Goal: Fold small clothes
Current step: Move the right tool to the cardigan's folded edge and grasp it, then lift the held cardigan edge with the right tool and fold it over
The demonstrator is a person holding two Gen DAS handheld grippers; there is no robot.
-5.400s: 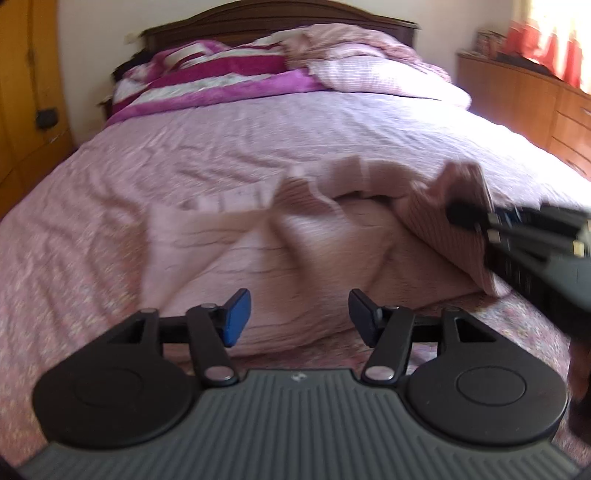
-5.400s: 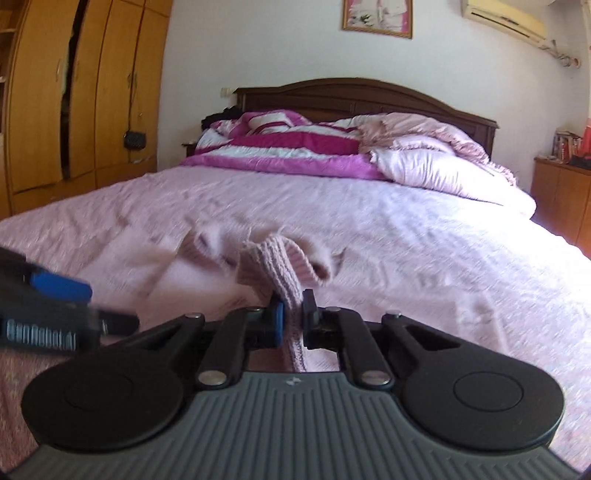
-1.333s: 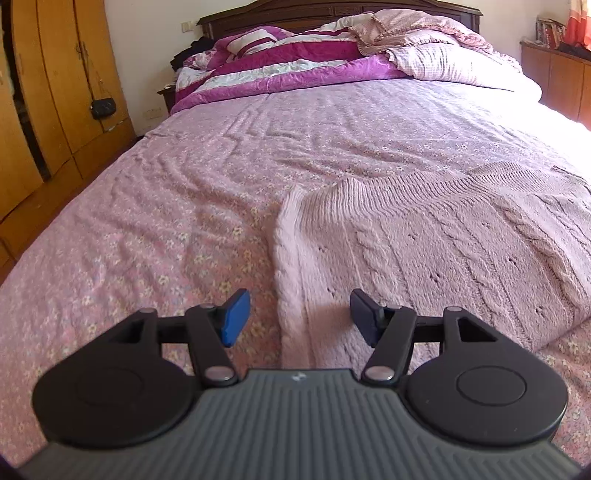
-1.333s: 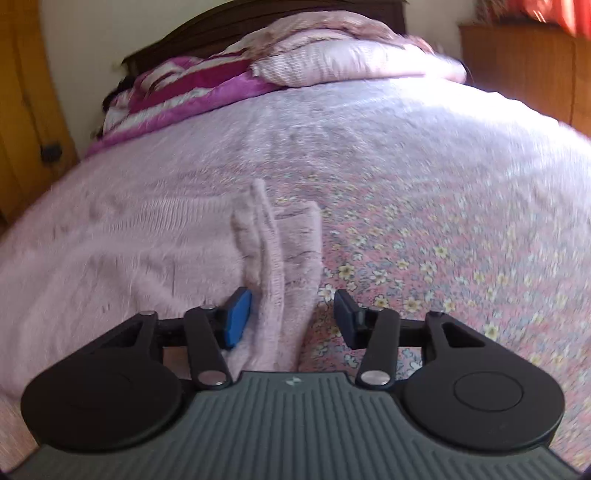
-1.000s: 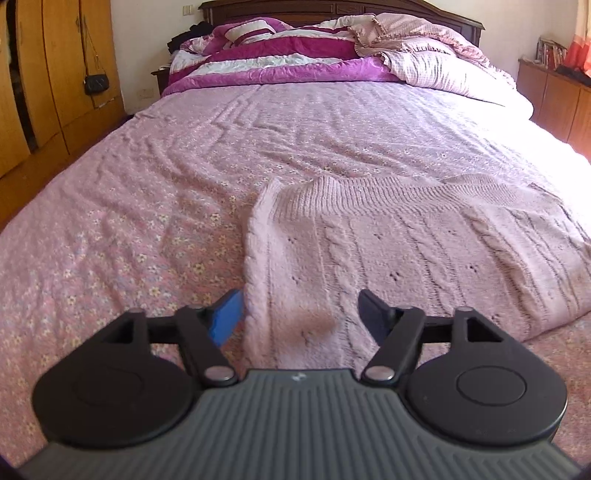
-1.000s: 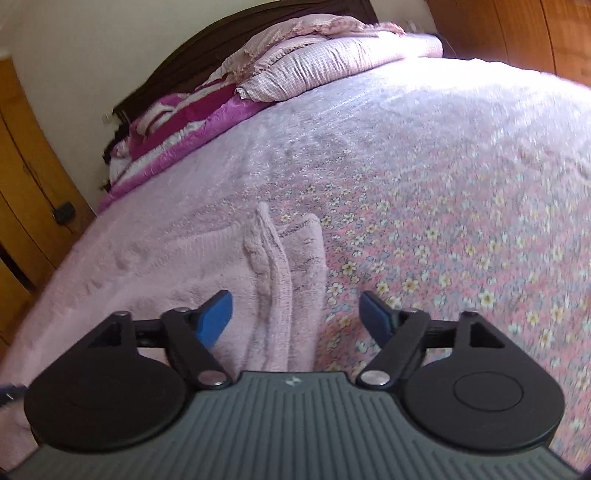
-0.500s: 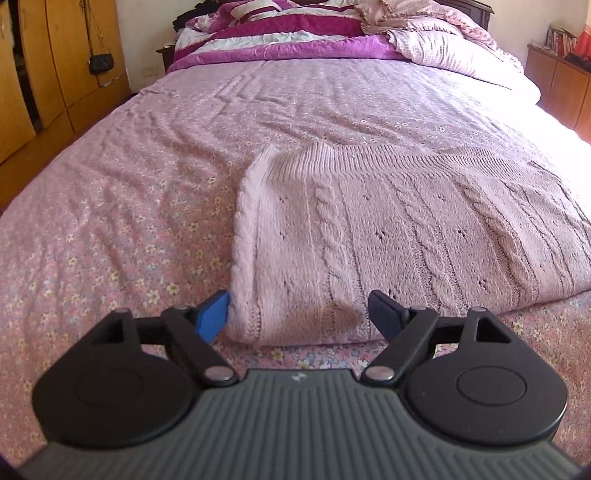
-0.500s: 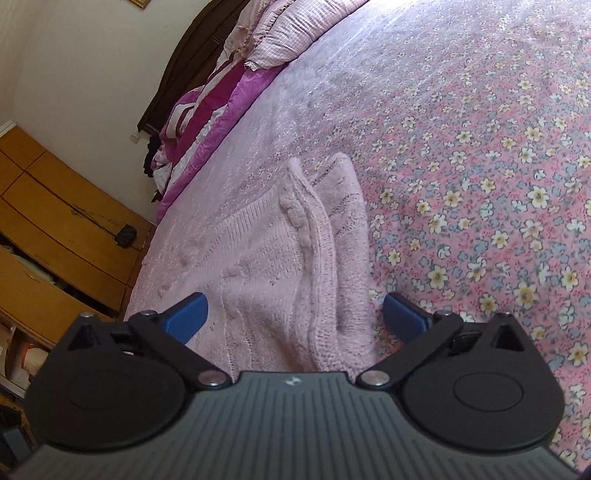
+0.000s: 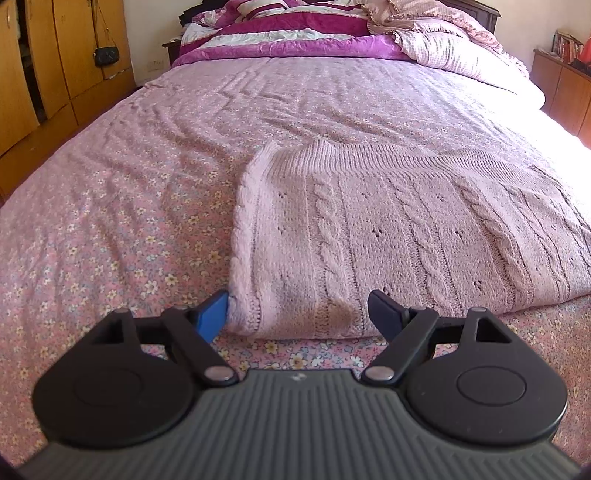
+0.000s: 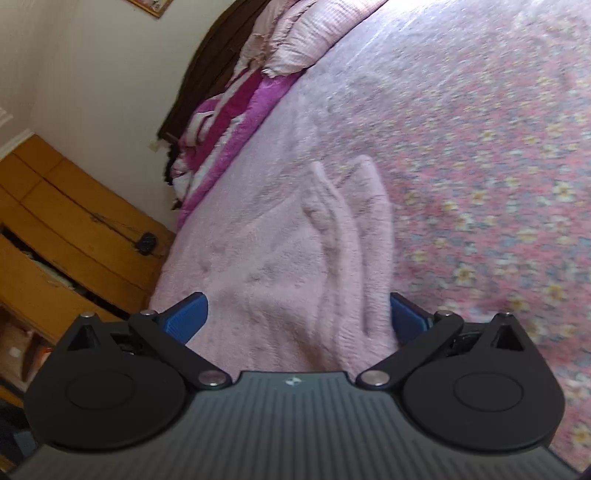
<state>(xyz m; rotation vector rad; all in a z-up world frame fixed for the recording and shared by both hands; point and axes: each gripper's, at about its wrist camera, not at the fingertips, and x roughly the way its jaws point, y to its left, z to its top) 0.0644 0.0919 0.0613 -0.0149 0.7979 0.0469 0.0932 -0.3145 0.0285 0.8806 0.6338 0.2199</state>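
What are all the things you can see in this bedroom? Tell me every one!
Sweater: one, pale pink knit, folded flat on the bed's near end.
Bedspread: one, pink with small flowers, covering the bed.
Quilt: one, magenta and white stripes, heaped at the headboard.
Pillows: light pink check, count unclear, beside the quilt.
Wardrobe: one, orange wood, left of the bed.
Purse: one, black, hanging on the wardrobe.
Cabinet: one, brown wood, right of the bed.
Left tongs: one, black with blue pads, open at the sweater's corner.
Right tongs: one, black with blue pads, open over the sweater's edge.
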